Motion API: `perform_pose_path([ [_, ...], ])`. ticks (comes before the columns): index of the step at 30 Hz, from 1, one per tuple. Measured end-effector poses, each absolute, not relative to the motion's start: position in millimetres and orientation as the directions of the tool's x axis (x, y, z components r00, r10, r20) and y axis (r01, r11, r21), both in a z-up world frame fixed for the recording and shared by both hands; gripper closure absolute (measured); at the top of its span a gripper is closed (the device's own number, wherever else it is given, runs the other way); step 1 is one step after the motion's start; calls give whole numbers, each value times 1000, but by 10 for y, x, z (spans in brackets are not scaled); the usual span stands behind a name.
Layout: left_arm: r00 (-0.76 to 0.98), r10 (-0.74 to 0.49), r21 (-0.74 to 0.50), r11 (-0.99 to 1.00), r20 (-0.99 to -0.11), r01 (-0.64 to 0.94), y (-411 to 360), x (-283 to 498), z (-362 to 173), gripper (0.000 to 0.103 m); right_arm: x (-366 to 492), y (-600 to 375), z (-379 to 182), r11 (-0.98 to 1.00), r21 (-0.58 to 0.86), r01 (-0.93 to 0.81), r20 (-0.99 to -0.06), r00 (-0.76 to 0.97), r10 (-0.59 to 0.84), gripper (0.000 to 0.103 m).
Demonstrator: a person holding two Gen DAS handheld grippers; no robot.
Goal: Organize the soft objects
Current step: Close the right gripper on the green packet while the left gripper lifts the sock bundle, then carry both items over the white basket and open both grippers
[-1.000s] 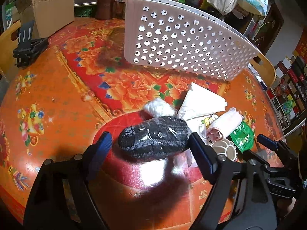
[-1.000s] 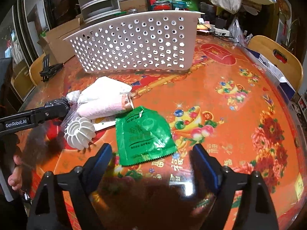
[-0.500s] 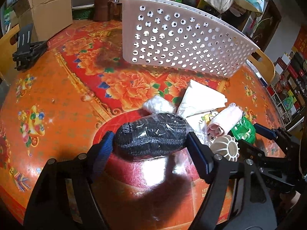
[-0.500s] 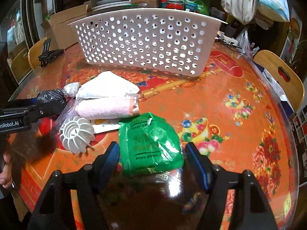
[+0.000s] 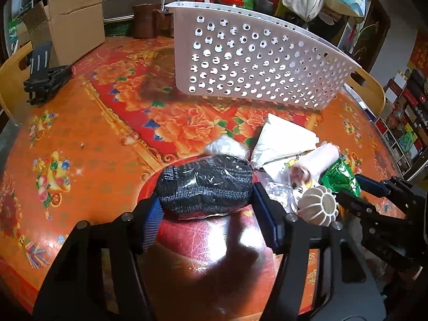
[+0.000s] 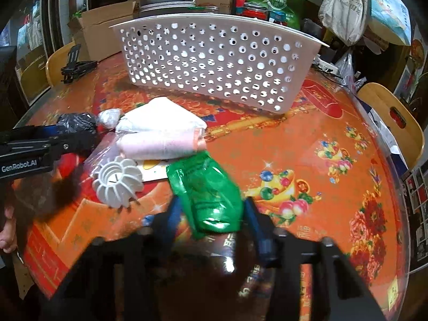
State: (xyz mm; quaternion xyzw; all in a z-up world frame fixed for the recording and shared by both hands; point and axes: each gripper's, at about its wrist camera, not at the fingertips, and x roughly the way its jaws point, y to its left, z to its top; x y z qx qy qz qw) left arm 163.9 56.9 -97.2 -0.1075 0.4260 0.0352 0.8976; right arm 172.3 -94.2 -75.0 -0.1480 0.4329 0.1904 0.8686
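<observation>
The right gripper (image 6: 210, 218) shows blurred, its jaws pressed against both sides of the green packet (image 6: 207, 195), whose lower edge they hide. Beside it on the worktop (image 6: 321, 176) lie a white ribbed plastic piece (image 6: 116, 183), a pink roll (image 6: 160, 145) and a white basket (image 6: 214, 61) behind. The left gripper (image 5: 206, 212) reaches low, jaws gripping the black knit bundle (image 5: 206, 184) in clear wrap
</observation>
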Motion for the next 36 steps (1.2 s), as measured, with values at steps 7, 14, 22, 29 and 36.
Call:
perform_pose_path([
  [7, 651, -30, -164, 976, -758, -145, 579, 1577, -934, 43, 1686, -1045, -720, 894, -49, -444, -801, 553, 231, 70],
  [14, 687, -34, -162, 979, -726, -123, 548, 1486, -833, 43, 1604, -1195, -546, 906, -19, -422, -768, 587, 257, 70],
  [22, 708, -17, -149, 981, -706, -125, 574, 1430, -696, 43, 1580, -1410, -397, 920, 25, -390, -739, 613, 280, 70],
  [29, 745, -19, -140, 985, -667, -100, 606, 1436, -302, 43, 1618, -1501, -53, 915, 39, -401, -691, 651, 315, 70],
  [36, 792, -29, -98, 994, -610, -39, 539, 1739, 398, 43, 1941, -1462, 578, 904, 33, -427, -624, 698, 352, 70],
])
